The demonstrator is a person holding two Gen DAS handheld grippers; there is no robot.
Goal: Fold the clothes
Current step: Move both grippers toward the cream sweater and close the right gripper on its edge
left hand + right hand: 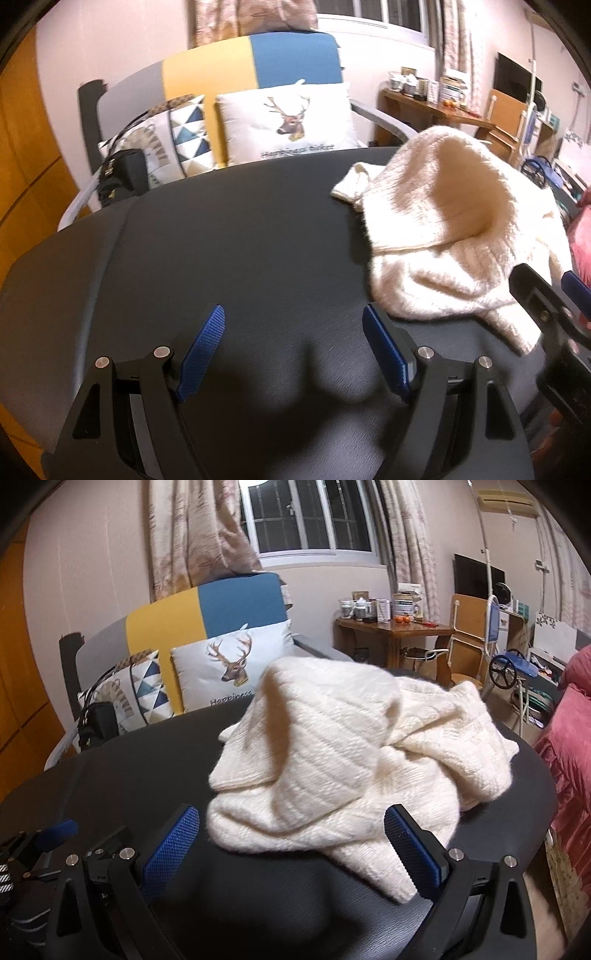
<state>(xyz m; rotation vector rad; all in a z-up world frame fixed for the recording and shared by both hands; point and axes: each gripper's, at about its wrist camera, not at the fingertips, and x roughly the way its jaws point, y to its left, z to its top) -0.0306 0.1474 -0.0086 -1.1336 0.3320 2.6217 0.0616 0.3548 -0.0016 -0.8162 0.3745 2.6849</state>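
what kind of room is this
Most likely a home living room or bedroom: a sofa with a deer cushion, a curtained window, and a cluttered wooden side table.

I see the right gripper (554,306) cut off at the left wrist view's edge, and the sweater (332,753) hides the pillow's (229,664) lettering partly.

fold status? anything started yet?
Done: nothing; the cream sweater sits bunched in a heap on the dark table. In hand: nothing; left gripper and right gripper both have jaws open and empty. Left: spread it flat, then every fold.
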